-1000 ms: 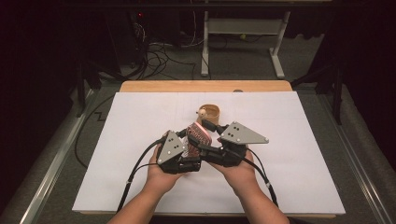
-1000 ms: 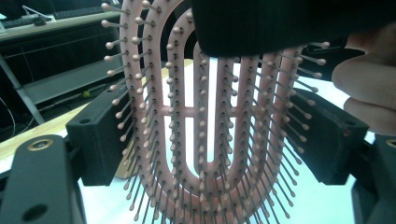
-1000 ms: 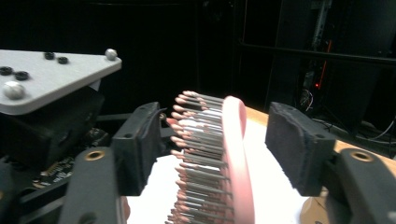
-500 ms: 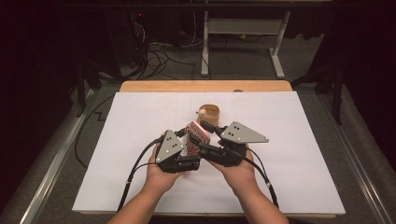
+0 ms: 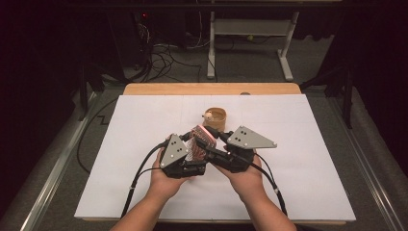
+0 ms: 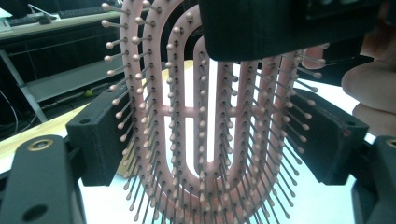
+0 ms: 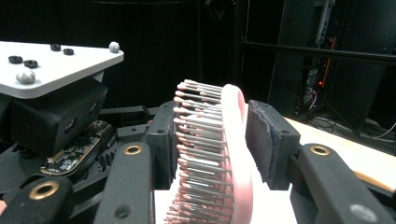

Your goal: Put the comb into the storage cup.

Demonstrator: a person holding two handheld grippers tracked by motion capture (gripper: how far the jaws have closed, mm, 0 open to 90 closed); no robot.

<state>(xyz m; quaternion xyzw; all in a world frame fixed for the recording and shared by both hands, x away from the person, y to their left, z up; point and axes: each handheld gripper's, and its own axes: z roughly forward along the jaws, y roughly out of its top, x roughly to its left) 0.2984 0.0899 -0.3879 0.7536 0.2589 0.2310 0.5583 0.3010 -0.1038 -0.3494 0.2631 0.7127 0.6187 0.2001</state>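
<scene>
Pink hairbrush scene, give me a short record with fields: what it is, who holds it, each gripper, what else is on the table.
object: pink hairbrush, vented, ball-tipped bristles
left gripper: jaws on the two side edges of the brush head
right gripper: jaws have just been closing, one at the bristles, one at the back; contact unclear
height: brush held above the white table cover
nearby: round wooden holder beyond the grippers
</scene>
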